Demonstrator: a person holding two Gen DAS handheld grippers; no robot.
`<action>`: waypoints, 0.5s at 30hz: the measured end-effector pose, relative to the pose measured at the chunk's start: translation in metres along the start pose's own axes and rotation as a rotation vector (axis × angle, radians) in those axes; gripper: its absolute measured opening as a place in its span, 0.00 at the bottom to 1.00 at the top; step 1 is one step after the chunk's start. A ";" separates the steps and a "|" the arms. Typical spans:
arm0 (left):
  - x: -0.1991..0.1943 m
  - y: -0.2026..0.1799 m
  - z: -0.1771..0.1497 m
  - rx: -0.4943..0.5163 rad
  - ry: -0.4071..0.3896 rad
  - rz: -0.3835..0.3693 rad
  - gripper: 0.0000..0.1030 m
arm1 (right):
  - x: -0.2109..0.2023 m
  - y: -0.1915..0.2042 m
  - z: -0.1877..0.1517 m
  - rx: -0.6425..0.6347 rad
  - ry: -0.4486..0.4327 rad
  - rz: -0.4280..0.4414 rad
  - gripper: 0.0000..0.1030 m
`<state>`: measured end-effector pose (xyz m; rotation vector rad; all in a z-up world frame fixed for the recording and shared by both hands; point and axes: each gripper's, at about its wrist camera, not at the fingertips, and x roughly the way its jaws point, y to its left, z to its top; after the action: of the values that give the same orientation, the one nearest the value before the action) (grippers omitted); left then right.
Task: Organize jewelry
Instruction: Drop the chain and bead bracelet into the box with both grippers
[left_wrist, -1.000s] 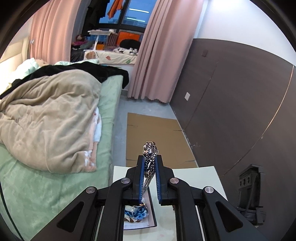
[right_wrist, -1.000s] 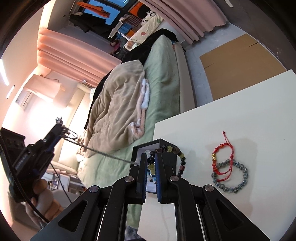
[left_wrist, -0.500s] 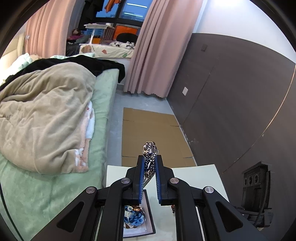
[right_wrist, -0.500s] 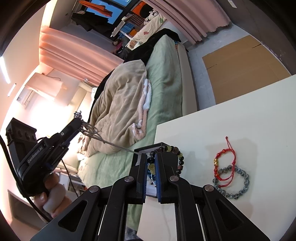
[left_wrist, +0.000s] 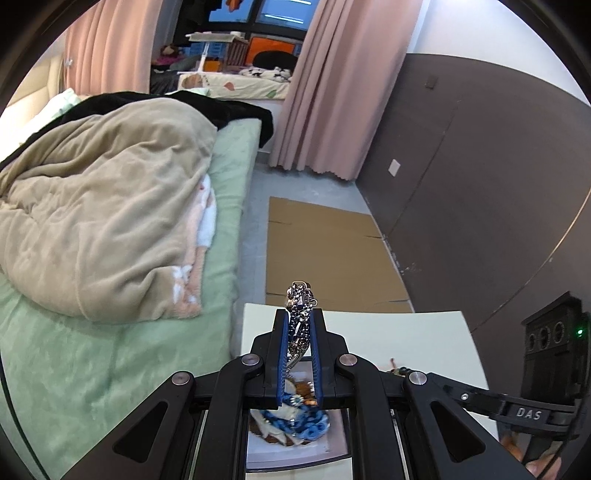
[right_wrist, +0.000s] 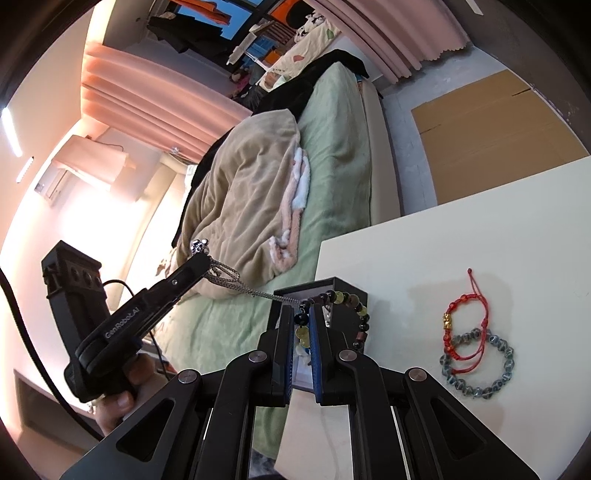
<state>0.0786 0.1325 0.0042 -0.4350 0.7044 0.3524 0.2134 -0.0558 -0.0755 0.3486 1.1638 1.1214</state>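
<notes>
silver chain (left_wrist: 300, 325): clamped, trailing into black box (right_wrist: 347, 291) | dark bead bracelet (right_wrist: 354, 310): pinched above box | red cord bracelet (right_wrist: 456, 328), grey bead bracelet (right_wrist: 495, 363): overlapping on table

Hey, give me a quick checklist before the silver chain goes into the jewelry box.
1. Left gripper clamped on silver chain: ok.
2. Chain's tail reaches the jewelry box: ok.
3. Box open: ok.
4. Right gripper holds beaded bracelet: ok.
5. Bracelet clear of the box opening: not ok; it hangs over it.
6. Free room inside the box: cannot tell.
</notes>
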 end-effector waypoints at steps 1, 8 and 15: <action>0.002 0.002 -0.001 -0.003 0.006 -0.001 0.11 | 0.000 0.001 -0.001 -0.001 0.001 0.000 0.10; 0.026 0.021 -0.021 -0.099 0.114 -0.014 0.13 | -0.001 0.011 -0.006 -0.021 -0.015 0.021 0.10; 0.012 0.036 -0.037 -0.130 0.108 -0.019 0.60 | 0.007 0.029 -0.015 -0.049 -0.026 0.080 0.10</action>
<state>0.0509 0.1468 -0.0382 -0.5866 0.7846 0.3599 0.1850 -0.0415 -0.0639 0.3732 1.1050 1.2096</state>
